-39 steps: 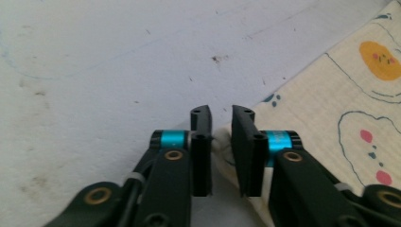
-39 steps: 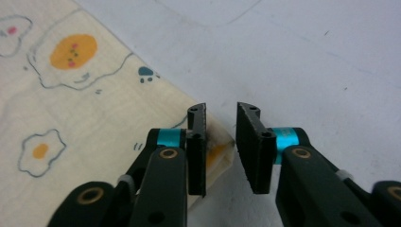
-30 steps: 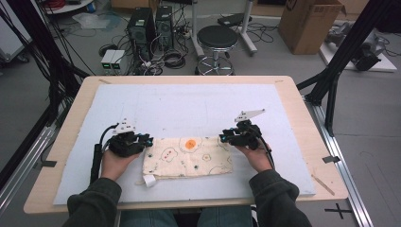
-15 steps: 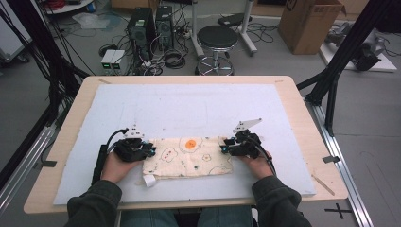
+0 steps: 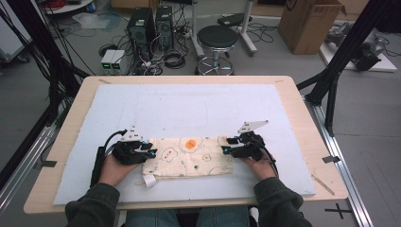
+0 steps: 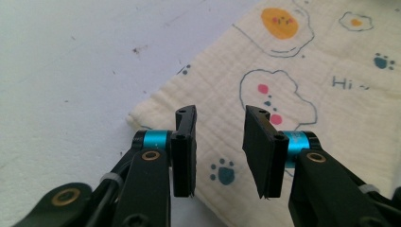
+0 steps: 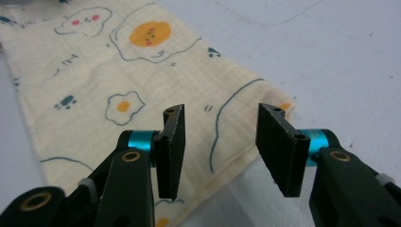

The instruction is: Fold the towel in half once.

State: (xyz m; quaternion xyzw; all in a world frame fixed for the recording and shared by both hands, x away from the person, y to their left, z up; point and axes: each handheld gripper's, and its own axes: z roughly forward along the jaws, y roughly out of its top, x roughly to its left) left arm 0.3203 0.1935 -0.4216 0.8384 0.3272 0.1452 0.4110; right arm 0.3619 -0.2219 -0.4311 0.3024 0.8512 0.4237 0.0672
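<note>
High view: folded cloth [image 5: 189,157] flat on counter [image 5: 302,123] between my grippers. Left gripper [image 6: 220,153], right gripper [image 7: 227,151]: jaws just opening, part-spread, nothing pinched. Risk: pads drag released corners, fold shifts.

A pale blue mat [image 5: 189,109] covers most of the wooden table [image 5: 302,109]. On the floor beyond the far edge stands a round black stool [image 5: 217,38], with two dark computer towers [image 5: 150,26] and a tangle of cables [image 5: 172,59] to its left. A cardboard box [image 5: 309,23] sits at the far right.
</note>
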